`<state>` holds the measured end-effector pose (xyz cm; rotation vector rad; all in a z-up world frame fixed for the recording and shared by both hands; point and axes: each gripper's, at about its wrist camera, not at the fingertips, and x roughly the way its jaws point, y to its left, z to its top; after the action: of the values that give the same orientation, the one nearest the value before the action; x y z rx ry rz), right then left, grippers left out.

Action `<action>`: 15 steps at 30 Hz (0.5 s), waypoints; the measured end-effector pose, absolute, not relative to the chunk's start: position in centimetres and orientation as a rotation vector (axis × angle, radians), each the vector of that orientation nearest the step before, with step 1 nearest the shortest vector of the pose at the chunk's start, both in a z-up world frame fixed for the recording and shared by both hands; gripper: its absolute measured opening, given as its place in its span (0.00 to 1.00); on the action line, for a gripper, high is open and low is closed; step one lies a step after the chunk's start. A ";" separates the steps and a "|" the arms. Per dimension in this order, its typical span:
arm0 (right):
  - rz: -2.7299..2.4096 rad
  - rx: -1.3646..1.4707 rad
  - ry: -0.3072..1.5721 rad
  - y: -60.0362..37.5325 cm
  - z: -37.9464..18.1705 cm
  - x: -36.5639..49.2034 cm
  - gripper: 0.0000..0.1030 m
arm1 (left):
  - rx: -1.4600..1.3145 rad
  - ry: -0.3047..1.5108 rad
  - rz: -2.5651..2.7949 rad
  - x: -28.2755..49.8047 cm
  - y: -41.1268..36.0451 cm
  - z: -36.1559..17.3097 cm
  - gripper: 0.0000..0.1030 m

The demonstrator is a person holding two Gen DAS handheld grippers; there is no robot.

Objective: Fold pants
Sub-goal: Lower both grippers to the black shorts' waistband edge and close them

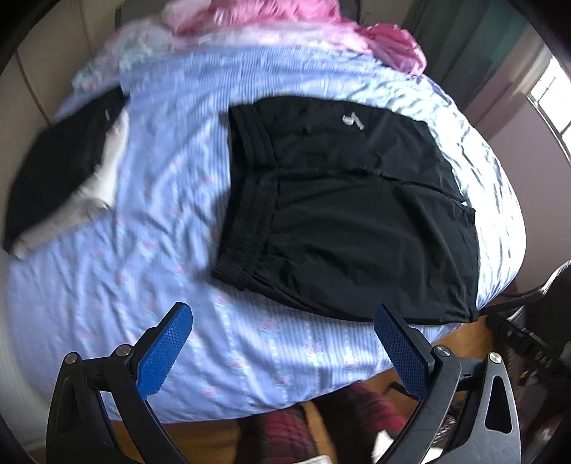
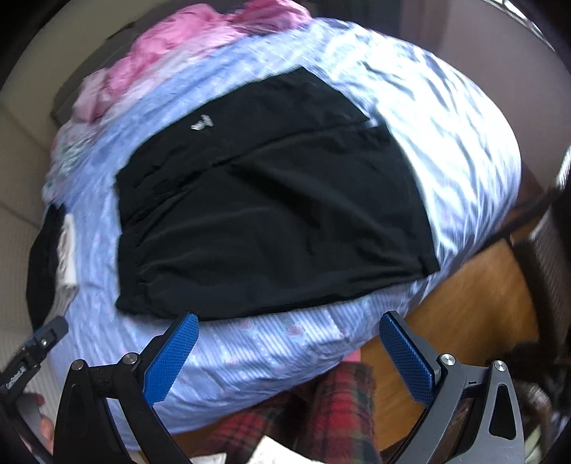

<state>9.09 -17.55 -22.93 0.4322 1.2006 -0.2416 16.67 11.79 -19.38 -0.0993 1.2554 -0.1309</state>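
Blue textured pads lined the fingers of both tongs, nearest the cameras. The left tongs [image 1: 282, 321] stood spread wide and held nothing, poised above the near edge of the bed [image 1: 249, 349]. The right tongs [image 2: 289, 330] were likewise spread and empty, over the bed's near corner. Below them, a red plaid garment on the person's legs [image 2: 332, 403] showed against an orange-brown floor [image 2: 464, 303].

Just beyond the fingertips lay the black pants [image 1: 349, 214], flat on a pale blue sheet printed with small pink flowers. They appeared already folded into a compact, roughly square bundle, with the ribbed elastic waistband [image 1: 246, 221] along the left side and a small white logo [image 1: 351, 123] near the far edge. The fabric looked thin, light and limp, perhaps slightly slick, so it would likely sag and slide if lifted by one point. The judgement here is that a pinch at each near corner, or at the thicker waistband and the opposite hem, would hold best.

Nothing lay on top of the pants. To the left, well apart from them, sat a pile of black and white clothes [image 1: 60, 171]. At the far end of the bed lay crumpled pink bedding [image 1: 285, 21]. The sheet itself was wrinkled and could be snagged along with the cloth.
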 end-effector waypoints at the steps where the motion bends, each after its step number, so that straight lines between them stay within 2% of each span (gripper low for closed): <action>1: -0.256 0.443 1.211 -17.7 -23.9 9.3 1.00 | -0.123 1.279 -0.127 17.1 11.8 -20.5 1.00; 10: -0.359 0.541 1.258 -20.1 -32.1 10.7 0.99 | -0.077 1.367 -0.115 19.5 10.1 -28.0 0.99; 15: -0.408 0.607 1.270 -21.7 -35.7 11.0 0.99 | -0.139 1.401 -0.099 20.6 9.9 -30.8 0.98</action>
<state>10.98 -21.70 -35.66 0.6074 1.2702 -0.4076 20.62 9.90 -30.80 -0.1387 1.4007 -0.0987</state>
